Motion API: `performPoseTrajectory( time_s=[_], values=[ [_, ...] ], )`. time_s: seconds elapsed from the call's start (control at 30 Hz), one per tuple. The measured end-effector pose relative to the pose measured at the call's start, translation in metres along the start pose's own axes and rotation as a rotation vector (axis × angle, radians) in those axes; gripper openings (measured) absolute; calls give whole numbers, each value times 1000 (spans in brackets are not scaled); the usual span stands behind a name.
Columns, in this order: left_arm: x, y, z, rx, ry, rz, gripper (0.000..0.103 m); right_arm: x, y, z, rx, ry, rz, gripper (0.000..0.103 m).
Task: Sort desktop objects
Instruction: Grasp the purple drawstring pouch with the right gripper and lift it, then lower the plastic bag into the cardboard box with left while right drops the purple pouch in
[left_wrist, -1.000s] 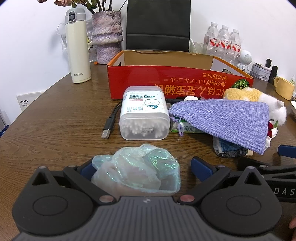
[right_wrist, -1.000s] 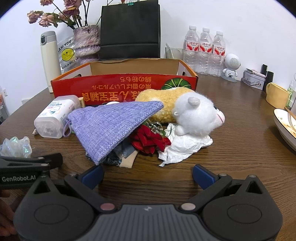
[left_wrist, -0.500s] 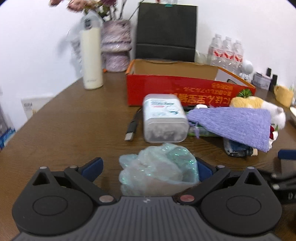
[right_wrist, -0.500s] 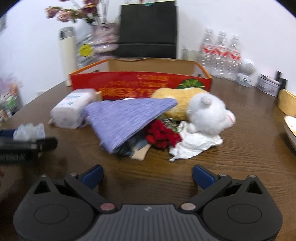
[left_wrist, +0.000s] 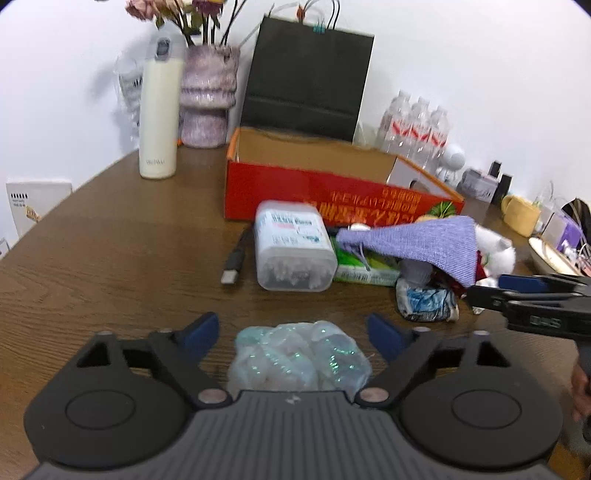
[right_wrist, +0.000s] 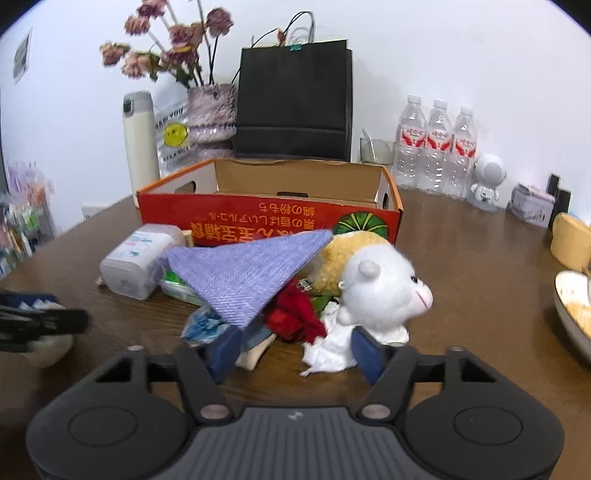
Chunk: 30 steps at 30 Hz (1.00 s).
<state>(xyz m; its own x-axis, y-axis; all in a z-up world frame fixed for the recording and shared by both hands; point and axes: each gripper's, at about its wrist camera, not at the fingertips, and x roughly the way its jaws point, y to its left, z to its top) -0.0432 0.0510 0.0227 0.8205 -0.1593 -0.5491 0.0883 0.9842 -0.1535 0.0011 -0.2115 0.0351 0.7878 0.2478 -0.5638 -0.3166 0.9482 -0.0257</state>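
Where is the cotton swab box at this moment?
In the left wrist view the cotton swab box lies mid-table, just before the red cardboard box, between the black USB cable and the purple pouch.

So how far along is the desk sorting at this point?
Nothing looks sorted yet: no item shows inside the red box. The left gripper is closing around the iridescent bag; the right gripper is closing by the pile. The purple pouch, plush toy and swab box remain.

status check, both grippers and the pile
Left gripper closing around crumpled iridescent plastic bag, no contact yet. Right gripper closing, nothing gripped. Purple woven pouch covers the pile.
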Motion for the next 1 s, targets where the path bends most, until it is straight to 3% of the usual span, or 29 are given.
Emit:
performPoseTrajectory(
  time_s=[0.13,0.2,0.27,0.3,0.4,0.43,0.5,0.53,0.67,0.77,0.87,1.0],
  values=[
    [-5,1,-3,-1,-2,-1,92,2,3,11,1,-32,77,56],
    [-2,-1,-3,-11,-2,16,81,2,4,18,26,-61,117,67],
    [2,-2,-5,-8,9,22,54,7,-2,25,90,-96,192,91],
    [4,-3,-5,-2,19,23,47,12,-6,28,127,-99,233,91],
    [1,-5,-5,7,12,28,41,34,-23,44,290,-55,331,91],
    [-1,-4,-5,7,6,21,39,40,-29,47,342,-61,360,86],
    [-9,0,-4,-13,-33,39,37,49,-33,52,373,-50,379,53],
    [-12,2,-3,-21,-48,49,36,54,-32,56,365,-36,380,3],
    [-27,11,20,-59,-123,46,34,40,-30,71,423,-44,452,2],
    [-28,14,51,-66,-170,-10,34,19,-28,99,399,-82,535,2],
    [-14,11,90,-38,-208,-19,34,2,-26,137,318,-137,522,2],
    [30,5,159,-37,-203,-25,34,10,-37,196,191,-159,430,2]
  ],
)
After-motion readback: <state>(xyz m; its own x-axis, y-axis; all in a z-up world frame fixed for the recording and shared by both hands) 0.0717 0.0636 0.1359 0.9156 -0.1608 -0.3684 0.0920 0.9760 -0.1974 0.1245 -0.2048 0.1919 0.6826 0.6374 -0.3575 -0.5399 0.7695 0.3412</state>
